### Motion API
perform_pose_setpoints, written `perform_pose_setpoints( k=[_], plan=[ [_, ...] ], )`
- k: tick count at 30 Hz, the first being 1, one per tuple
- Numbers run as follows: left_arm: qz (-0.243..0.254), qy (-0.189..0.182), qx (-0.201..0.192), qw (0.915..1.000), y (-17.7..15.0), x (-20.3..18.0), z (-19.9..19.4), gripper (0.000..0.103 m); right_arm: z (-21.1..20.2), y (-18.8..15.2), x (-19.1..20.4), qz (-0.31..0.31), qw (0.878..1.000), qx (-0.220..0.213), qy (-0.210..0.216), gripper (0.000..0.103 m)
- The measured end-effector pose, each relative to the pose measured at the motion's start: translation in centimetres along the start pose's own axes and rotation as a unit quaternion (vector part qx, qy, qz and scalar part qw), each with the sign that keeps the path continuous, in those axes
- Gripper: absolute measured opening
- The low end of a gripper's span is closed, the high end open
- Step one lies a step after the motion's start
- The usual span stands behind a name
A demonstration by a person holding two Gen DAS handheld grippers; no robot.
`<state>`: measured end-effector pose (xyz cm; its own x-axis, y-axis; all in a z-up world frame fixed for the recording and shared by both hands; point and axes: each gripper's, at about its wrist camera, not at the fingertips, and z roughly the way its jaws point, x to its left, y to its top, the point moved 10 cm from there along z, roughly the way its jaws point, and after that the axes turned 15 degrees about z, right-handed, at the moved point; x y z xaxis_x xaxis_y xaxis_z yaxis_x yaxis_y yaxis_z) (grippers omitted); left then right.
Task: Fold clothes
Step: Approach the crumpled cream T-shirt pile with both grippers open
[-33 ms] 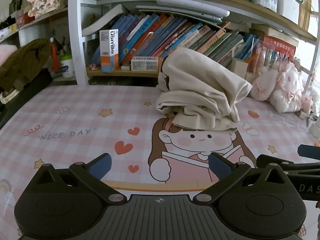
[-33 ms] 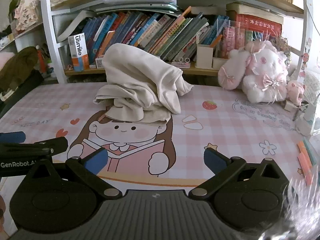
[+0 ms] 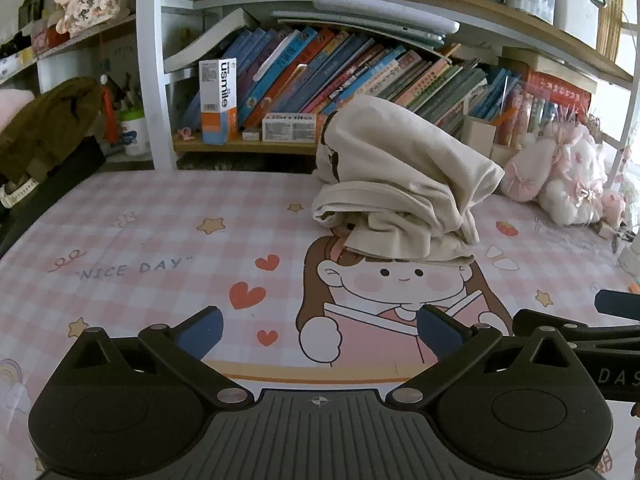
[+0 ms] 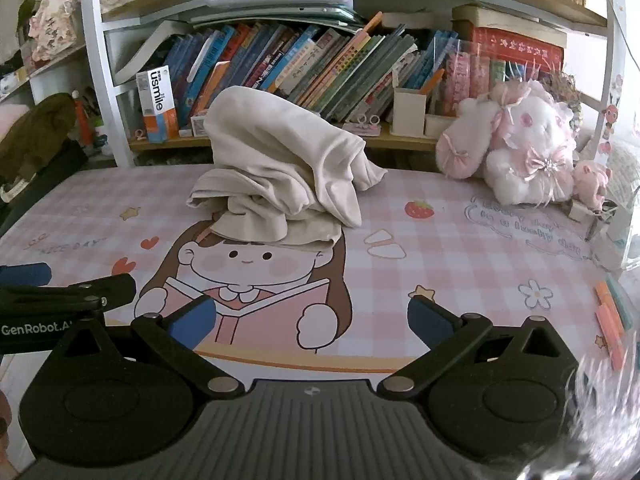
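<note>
Cloth [image 3: 400,188] is sitting in a crumpled beige heap on the pink checked mat [image 3: 140,248], covering the hair of the printed cartoon girl and standing well apart from both grippers. No change is showing in either view: the heap is lying unfolded and untouched, so the task is judged to be at its very start.

The left gripper [image 3: 320,330] is standing with its jaws spread to their widest, gripping nothing. The right gripper [image 4: 312,320] is standing equally wide, also gripping nothing. Both are hovering side by side over the near edge of the mat, pointing at the heap.

Bare mat is lying on the left, on the right and in front of the heap, giving room for spreading the cloth flat. The bookshelf [image 4: 280,148] is running close behind the heap, and the plush toy [image 4: 524,148] is sitting at the far right. Pulling the cloth toward the near edge is likely the safest direction.
</note>
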<state>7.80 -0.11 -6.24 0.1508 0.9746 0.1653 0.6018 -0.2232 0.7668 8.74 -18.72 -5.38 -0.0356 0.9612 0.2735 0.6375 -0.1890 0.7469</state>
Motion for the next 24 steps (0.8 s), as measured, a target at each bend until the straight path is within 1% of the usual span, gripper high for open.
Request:
perform_pose_setpoints(
  k=[11,24],
  plan=[
    [-0.001,0.000,-0.003,1.0000,-0.28,0.02,-0.13,0.103,0.00,-0.10,0.07,-0.001,1.000,0.000,0.001,0.103],
    [-0.006,-0.002,0.002,1.0000,-0.35,0.22,-0.15,0.103,-0.04,-0.28,0.15,0.003,1.000,0.002,-0.001,0.103]
  ],
)
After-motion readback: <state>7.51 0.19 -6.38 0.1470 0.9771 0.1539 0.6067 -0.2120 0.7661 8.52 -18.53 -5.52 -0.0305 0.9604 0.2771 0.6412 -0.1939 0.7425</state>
